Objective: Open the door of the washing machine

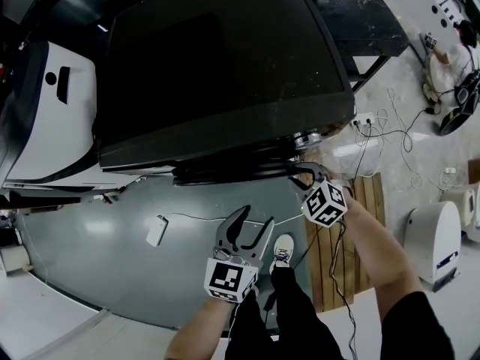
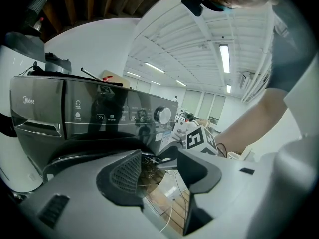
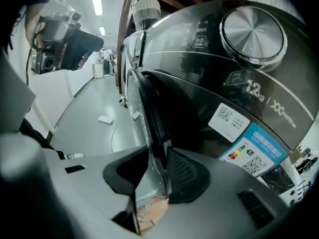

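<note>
The dark washing machine (image 1: pixel 225 66) fills the head view from above, its door (image 1: pixel 232 172) a dark rim along the front. My right gripper (image 1: pixel 306 172) is at the door's right edge. In the right gripper view the door's rim (image 3: pixel 149 108) runs down between my jaws (image 3: pixel 157 168). It lies against the ribbed right pad (image 3: pixel 187 176), with a sliver of gap to the other finger. My left gripper (image 1: pixel 245 223) hangs open in front of the machine with nothing in it. Its own view (image 2: pixel 159 163) faces the control panel (image 2: pixel 99 113) and dial (image 2: pixel 163 115).
A white machine (image 1: pixel 52 118) stands at the left. A white adapter (image 1: pixel 156 231) and its cable lie on the grey floor. Wooden slats (image 1: pixel 337 253), loose cables (image 1: pixel 390 137) and a white unit (image 1: pixel 435 238) are at the right. Stickers (image 3: pixel 249 153) sit below the dial (image 3: pixel 254 31).
</note>
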A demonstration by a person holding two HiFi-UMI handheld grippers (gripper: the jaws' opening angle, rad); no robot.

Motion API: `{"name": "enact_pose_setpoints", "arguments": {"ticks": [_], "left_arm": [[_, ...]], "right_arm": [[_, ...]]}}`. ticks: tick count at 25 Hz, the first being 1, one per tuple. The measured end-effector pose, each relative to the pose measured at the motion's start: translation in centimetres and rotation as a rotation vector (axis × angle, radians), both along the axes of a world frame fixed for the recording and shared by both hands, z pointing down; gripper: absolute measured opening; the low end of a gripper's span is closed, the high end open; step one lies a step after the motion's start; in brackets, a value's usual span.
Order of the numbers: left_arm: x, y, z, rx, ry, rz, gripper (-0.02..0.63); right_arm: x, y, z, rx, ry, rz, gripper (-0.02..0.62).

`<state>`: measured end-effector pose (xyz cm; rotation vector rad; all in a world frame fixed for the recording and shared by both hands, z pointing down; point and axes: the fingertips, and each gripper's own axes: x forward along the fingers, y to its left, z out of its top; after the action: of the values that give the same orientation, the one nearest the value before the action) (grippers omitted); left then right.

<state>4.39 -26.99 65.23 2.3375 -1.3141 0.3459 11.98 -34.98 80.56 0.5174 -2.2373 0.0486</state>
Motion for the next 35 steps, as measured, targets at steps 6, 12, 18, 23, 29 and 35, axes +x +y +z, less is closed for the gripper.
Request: {"name": "enact_pose_setpoints", "arguments": {"ticks": [6, 12, 18, 23, 29, 35], "left_arm": [[0.1, 1.2, 1.2, -0.017, -0.019, 0.003, 0.227], [-0.5, 2.7, 2.5, -0.050, -0.028, -0.020, 0.229], [-1.2, 4.7, 4.0, -0.092, -0.028, -0.031, 0.229], [-1.5, 6.1, 5.2, -0.116, -0.021, -0.025, 0.230], [-3.4, 8.5, 5.7, -0.141, -0.008, -0.041, 0.232], [-4.9, 11.2, 6.0, -0.158, -0.005, -0.054, 0.232]], "right_arm": [[0.2, 2.1, 0.0, -0.009, -0.029, 0.022, 0.127], [0.4, 4.3, 0.0, -0.043, -0.056, 0.056, 0.124], [0.2, 7.6, 0.0, -0.099, -0.067, 0.076, 0.120], [-0.6, 11.2, -0.6, -0.140, -0.108, 0.083, 0.130], [-2.2, 16.4, -1.2, -0.185, -0.106, 0.033, 0.141], [-3.6, 21.1, -2.0, -0.217, -0.121, -0.002, 0.140]]}}
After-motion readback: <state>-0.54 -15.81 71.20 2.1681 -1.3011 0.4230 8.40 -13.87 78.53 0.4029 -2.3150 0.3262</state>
